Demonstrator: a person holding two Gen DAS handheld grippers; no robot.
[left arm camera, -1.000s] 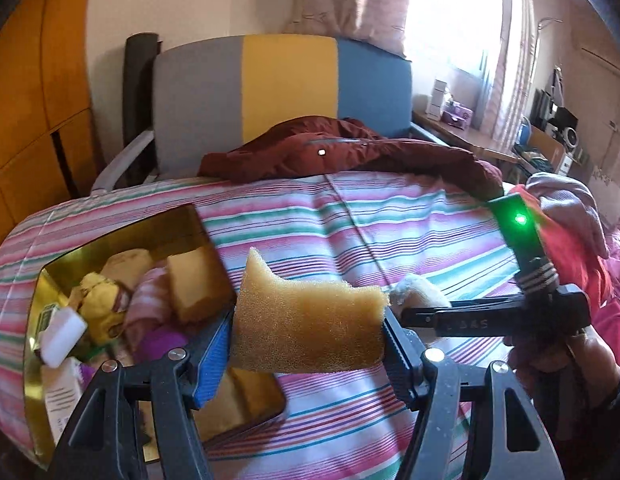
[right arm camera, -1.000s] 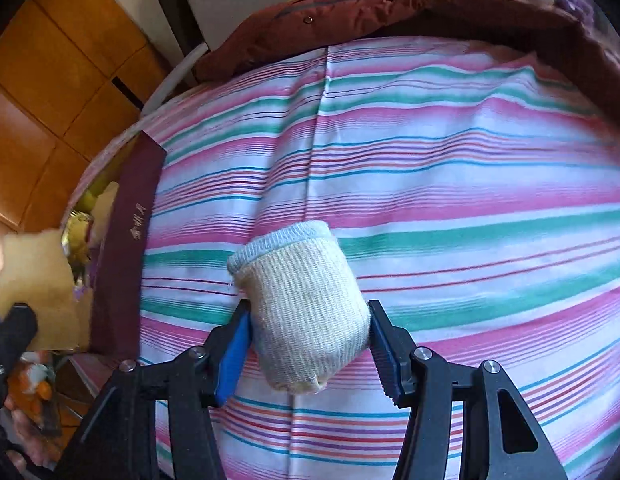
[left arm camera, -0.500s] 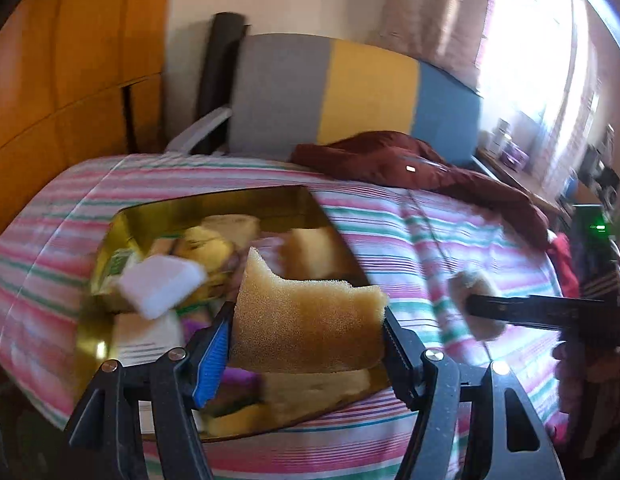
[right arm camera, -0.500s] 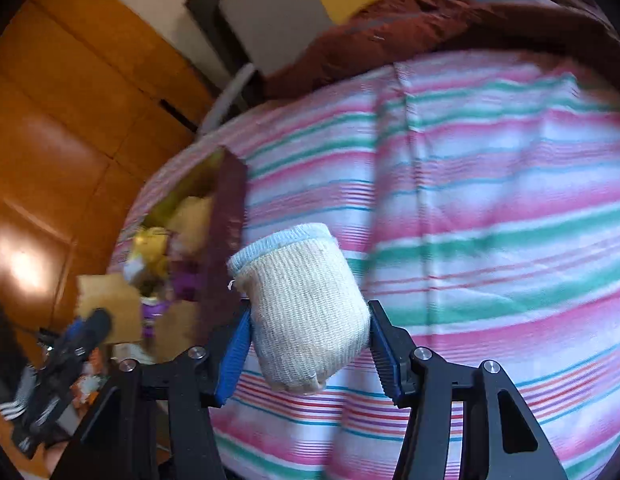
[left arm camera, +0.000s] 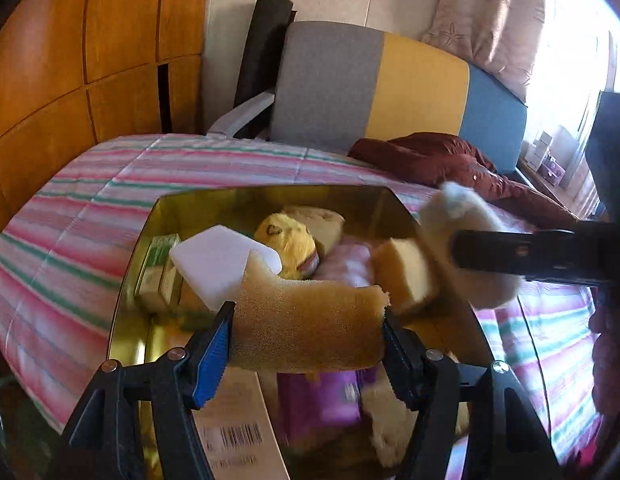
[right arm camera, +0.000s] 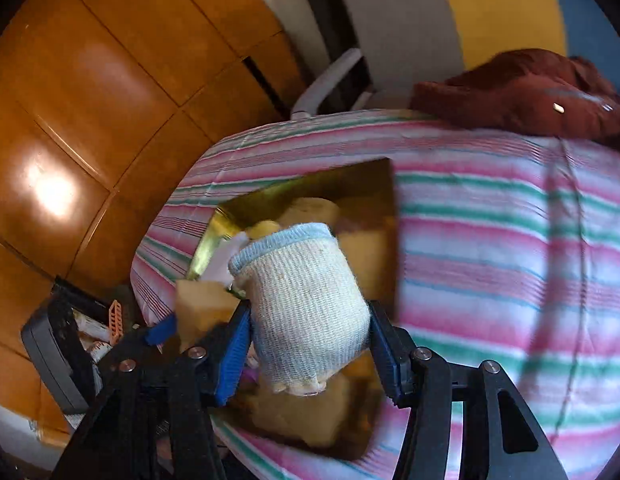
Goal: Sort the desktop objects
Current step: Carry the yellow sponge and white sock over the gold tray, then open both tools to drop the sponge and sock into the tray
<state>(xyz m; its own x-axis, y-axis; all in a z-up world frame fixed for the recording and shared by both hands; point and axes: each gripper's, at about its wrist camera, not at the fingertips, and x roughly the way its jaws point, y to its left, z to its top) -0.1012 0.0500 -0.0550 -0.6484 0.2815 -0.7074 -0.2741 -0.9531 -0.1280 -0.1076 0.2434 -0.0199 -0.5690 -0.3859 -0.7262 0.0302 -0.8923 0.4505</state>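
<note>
You are holding a yellow sponge [left arm camera: 310,328] in the left gripper [left arm camera: 306,334] jaws and a knitted sock roll [right arm camera: 306,300] in the right gripper [right arm camera: 308,340], both hovering over the gold tin [left arm camera: 246,198] at the bed's [left arm camera: 70,216] corner, ready for dropping in.

Little can be read. A pale box [left arm camera: 238,436] in the gold tin [left arm camera: 270,196] carries a barcode with a row of digits under it, too small to make out. On the right gripper [left arm camera: 521,260], seen from the left wrist at the tin's right rim, a single pale letter like "D" shows at the picture's edge. A green-and-white packet [left arm camera: 160,256] at the tin's left wall and a purple packet [left arm camera: 329,396] beside the box bear print, but it is blurred.
</note>
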